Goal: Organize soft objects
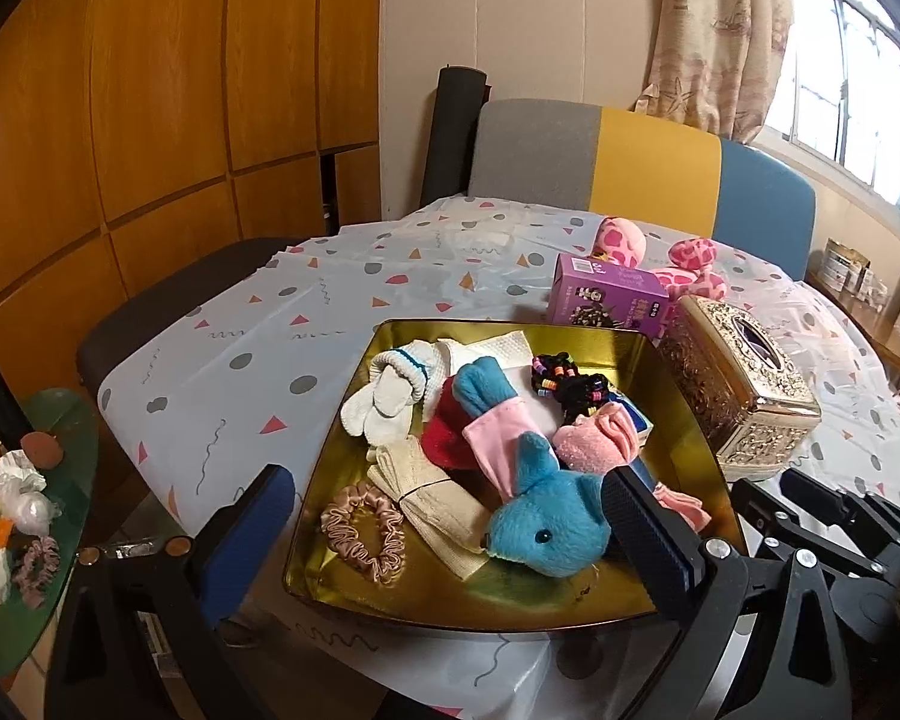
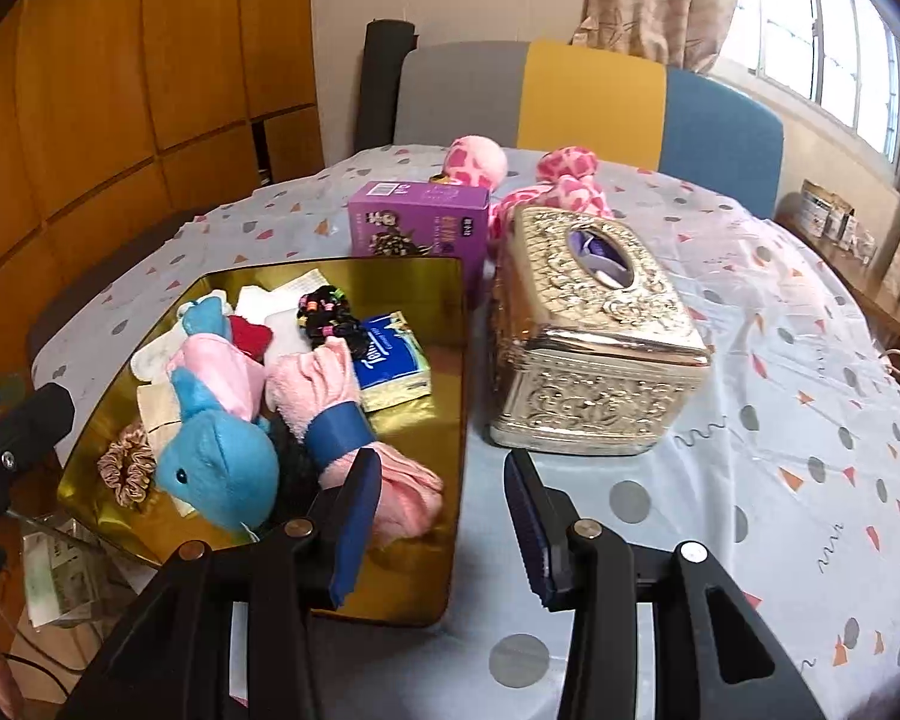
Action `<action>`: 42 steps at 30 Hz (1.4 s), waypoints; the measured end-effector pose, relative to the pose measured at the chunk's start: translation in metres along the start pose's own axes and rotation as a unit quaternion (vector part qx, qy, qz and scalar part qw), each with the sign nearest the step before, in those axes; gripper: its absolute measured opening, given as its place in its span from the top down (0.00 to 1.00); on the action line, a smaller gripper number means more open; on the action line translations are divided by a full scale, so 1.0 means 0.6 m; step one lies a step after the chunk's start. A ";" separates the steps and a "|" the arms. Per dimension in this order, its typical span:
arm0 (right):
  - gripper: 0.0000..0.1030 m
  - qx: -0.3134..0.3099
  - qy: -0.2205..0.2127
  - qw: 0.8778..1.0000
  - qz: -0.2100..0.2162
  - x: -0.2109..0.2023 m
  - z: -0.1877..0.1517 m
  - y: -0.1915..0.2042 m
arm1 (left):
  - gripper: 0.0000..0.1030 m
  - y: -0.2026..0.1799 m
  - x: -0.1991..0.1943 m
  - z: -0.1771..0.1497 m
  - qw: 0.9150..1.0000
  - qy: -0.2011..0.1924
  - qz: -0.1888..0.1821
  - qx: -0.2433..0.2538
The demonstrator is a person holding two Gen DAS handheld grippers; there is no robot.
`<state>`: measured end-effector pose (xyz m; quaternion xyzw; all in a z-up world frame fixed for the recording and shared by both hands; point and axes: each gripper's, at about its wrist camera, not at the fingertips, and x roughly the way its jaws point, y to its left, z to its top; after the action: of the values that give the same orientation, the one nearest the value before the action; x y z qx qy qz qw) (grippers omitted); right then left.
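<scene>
One gold tray (image 1: 342, 468) sits at the near edge of our table (image 1: 222, 372), holding one blue plush toy (image 1: 546, 531), one white glove (image 1: 381, 399), one pink scrunchie (image 1: 363, 531), one rolled pink towel (image 2: 330, 396) and one blue tissue pack (image 2: 390, 369). Just beside its right edge stands one ornate tissue box (image 2: 588, 336); one purple box (image 2: 420, 219) sits behind the tray. Our left gripper (image 1: 444, 531) and right gripper (image 2: 444, 516) both hover spread wide, holding nothing.

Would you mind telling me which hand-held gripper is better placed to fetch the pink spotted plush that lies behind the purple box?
Right, probably. The right hand-held gripper is open over the tablecloth beside the gold tray, nearer the pink spotted plush. The left hand-held gripper is open over the tray's near-left side.
</scene>
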<state>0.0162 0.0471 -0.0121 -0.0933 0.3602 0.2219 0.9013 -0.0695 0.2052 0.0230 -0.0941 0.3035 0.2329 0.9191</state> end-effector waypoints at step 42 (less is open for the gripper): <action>0.58 0.002 -0.014 1.000 -0.008 -0.008 -0.008 -0.006 | 0.00 -0.007 -0.001 -0.006 1.000 0.006 0.022 0.008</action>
<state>0.0115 0.0408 -0.0123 -0.0909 0.3473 0.2155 0.9081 -0.0697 0.1998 0.0207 -0.0812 0.3129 0.2496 0.9128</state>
